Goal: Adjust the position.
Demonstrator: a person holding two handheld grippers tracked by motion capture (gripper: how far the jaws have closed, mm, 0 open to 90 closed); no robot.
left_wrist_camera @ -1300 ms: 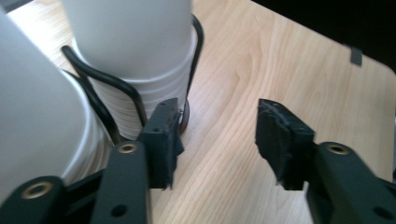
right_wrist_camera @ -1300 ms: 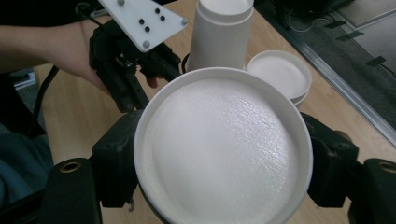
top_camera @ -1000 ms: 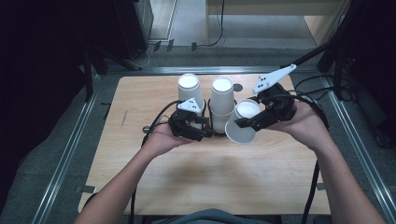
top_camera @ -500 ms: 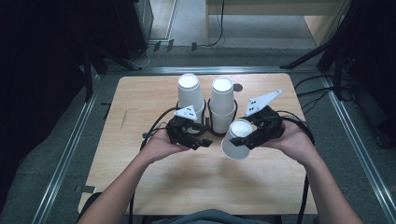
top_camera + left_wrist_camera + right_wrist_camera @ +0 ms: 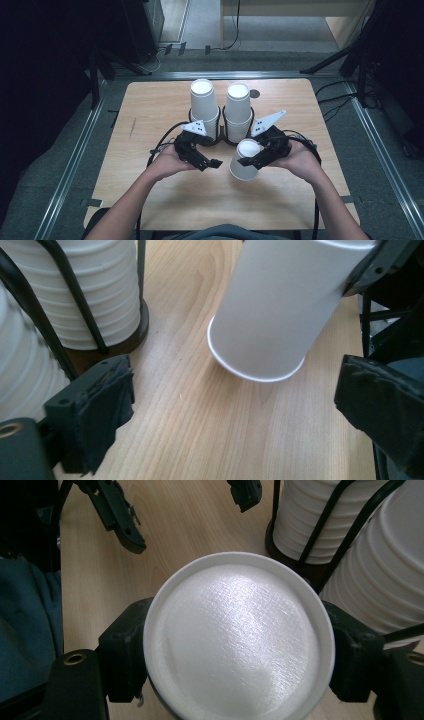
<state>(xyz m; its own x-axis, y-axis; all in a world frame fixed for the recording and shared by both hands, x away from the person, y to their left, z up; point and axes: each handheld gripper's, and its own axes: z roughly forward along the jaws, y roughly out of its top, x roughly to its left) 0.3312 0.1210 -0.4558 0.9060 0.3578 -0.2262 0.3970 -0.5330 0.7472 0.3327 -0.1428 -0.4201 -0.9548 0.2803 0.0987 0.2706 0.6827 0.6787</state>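
- Right gripper (image 5: 248, 161) clamped on inverted paper cup (image 5: 244, 160); lower squarely, rim flat onto table (image 5: 150, 110).
- Left gripper (image 5: 212, 163) wide open, empty, jaws just opened; keep clear.

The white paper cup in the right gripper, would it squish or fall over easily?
Probably yes. The paper cup looks thin-walled and empty, so the right gripper, shut on its closed end, could likely dent it. Upside down with its wide rim near the table, it may sit steadily, yet seems light enough to topple if nudged.
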